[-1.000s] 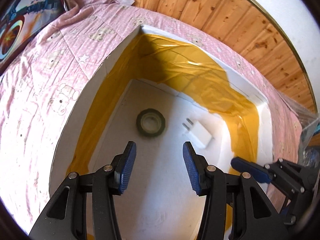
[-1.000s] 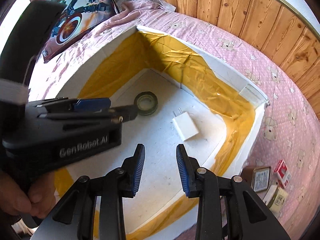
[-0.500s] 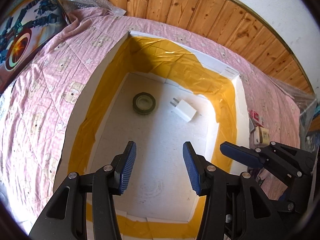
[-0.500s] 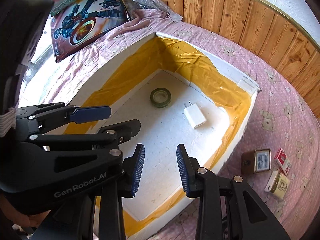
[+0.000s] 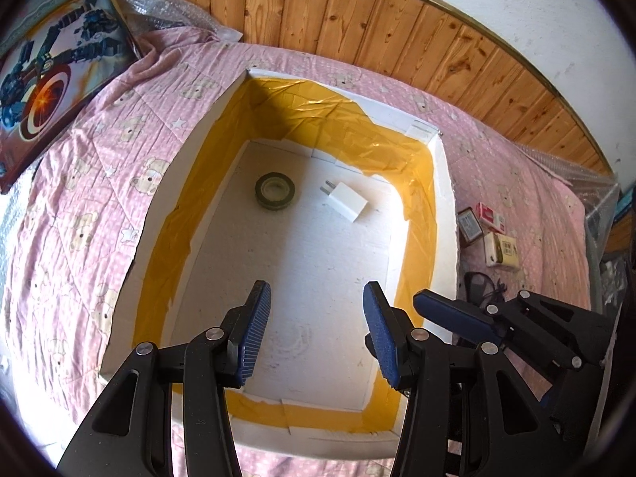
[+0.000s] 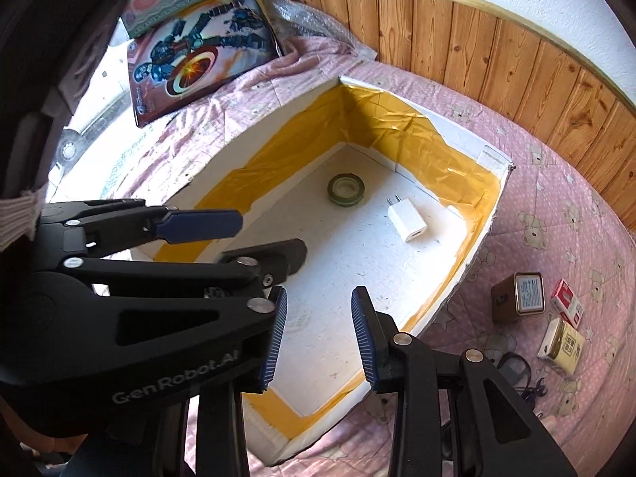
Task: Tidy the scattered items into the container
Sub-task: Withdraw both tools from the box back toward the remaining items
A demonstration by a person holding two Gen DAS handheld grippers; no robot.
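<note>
A white foam box (image 5: 444, 183) (image 6: 483, 238) taped in yellow lies on the pink bedspread. On its floor sit a dark tape roll (image 5: 275, 191) (image 6: 346, 190) and a white plug charger (image 5: 347, 206) (image 6: 409, 222). My left gripper (image 5: 314, 332) hangs open and empty above the box's near end. My right gripper (image 6: 318, 334) is beside it, open and empty, over the box's near right edge. Right of the box lie a brown tin (image 5: 470, 225) (image 6: 518, 297), a red-and-white carton (image 5: 491, 214) (image 6: 567, 307), a yellow carton (image 5: 501, 250) (image 6: 562, 345) and a black cable (image 5: 483, 281) (image 6: 518, 373).
A superhero picture board (image 5: 43, 79) (image 6: 198, 51) leans at the back left with bubble wrap (image 5: 167, 12) behind it. Wooden panelling (image 5: 397, 28) runs along the far wall. A clear plastic cover (image 5: 592, 190) lies at the bed's right edge. A sleeve (image 6: 20, 214) shows at left.
Both grippers have drawn back and risen from inside the box, so the whole box and the cartons to its right now show. Their jaws stayed open and empty.
</note>
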